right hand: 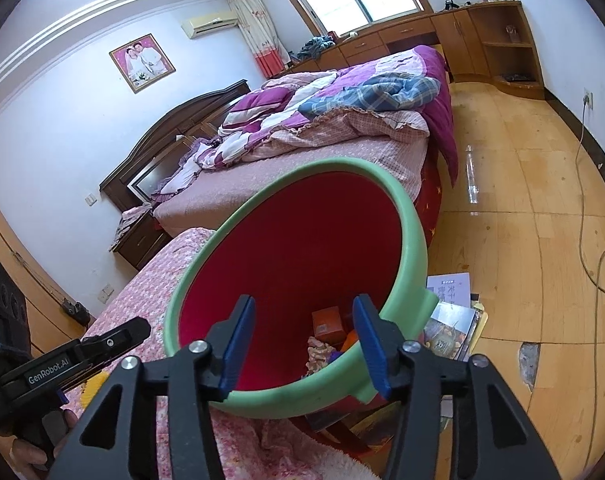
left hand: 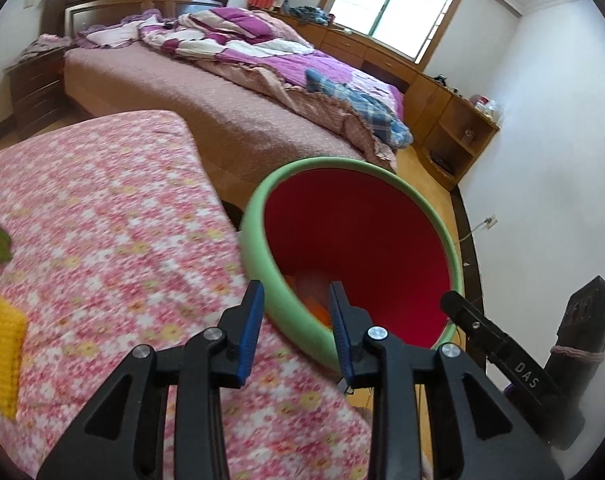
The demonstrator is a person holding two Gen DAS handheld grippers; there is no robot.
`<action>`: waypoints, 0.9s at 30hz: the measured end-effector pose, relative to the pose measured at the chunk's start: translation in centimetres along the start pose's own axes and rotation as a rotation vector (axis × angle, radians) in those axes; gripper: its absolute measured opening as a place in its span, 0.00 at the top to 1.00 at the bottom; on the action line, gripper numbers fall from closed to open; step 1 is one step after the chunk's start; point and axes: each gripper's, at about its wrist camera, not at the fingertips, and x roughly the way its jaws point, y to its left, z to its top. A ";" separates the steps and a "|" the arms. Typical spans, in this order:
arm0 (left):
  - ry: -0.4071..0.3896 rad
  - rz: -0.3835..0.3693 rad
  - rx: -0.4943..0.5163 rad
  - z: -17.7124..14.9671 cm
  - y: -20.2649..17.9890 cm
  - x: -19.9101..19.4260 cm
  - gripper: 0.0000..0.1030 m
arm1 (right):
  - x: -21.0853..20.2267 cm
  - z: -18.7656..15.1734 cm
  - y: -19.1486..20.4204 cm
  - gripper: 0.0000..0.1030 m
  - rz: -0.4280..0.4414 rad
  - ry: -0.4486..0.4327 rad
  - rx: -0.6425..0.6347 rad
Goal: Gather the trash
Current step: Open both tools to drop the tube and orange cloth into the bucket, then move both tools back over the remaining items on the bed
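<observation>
Beside the floral pink quilted table cover (left hand: 114,216) sits a round plastic bin (right hand: 410,240), smooth green rim, glossy red inside, holding an orange carton (right hand: 327,322), crumpled wrapper and orange scraps. Left gripper (left hand: 296,296) and right gripper (right hand: 304,312) hover over it, blue ribbed pads apart, nothing clamped.

bed (left hand: 230,120): rumpled purple quilt (left hand: 238,36) | floor: magazines (right hand: 450,328); wall: framed photo (right hand: 142,62); window (left hand: 394,4)
</observation>
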 end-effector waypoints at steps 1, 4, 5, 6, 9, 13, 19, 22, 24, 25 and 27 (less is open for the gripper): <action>-0.001 0.004 -0.008 -0.1 0.3 -0.3 0.68 | -0.2 -0.1 0.1 0.44 0.002 -0.001 -0.001; 0.001 0.020 -0.039 -0.4 1.1 -1.3 0.68 | -0.9 -0.2 0.7 0.39 0.007 -0.008 -0.009; 0.001 0.027 -0.047 -0.6 1.4 -1.7 0.68 | -1.2 -0.2 1.1 0.38 0.010 -0.010 -0.012; 0.001 0.034 -0.052 -0.7 1.6 -2.0 0.68 | -1.5 -0.3 1.4 0.38 0.015 -0.012 -0.017; -0.007 0.055 -0.066 -1.0 2.3 -3.4 0.68 | -2.1 -0.3 2.4 0.33 0.021 -0.013 -0.034; -0.016 0.078 -0.072 -1.6 3.2 -5.2 0.68 | -3.0 -0.5 3.9 0.29 0.024 -0.012 -0.060; -0.034 0.118 -0.083 -2.2 4.6 -8.1 0.68 | -3.9 -1.1 6.5 0.27 0.050 0.006 -0.105; -0.046 0.150 -0.095 -2.6 5.4 -9.5 0.68 | -4.3 -1.5 8.0 0.26 0.070 0.016 -0.127; -0.054 0.168 -0.107 -2.9 6.1 -10.6 0.68 | -4.5 -1.8 8.9 0.25 0.082 0.023 -0.142; -0.056 0.177 -0.110 -3.0 6.4 -10.9 0.68 | -4.6 -1.9 9.4 0.25 0.088 0.026 -0.148; -0.062 0.202 -0.116 -3.2 7.1 -11.9 0.68 | -4.6 -2.2 10.2 0.25 0.101 0.036 -0.159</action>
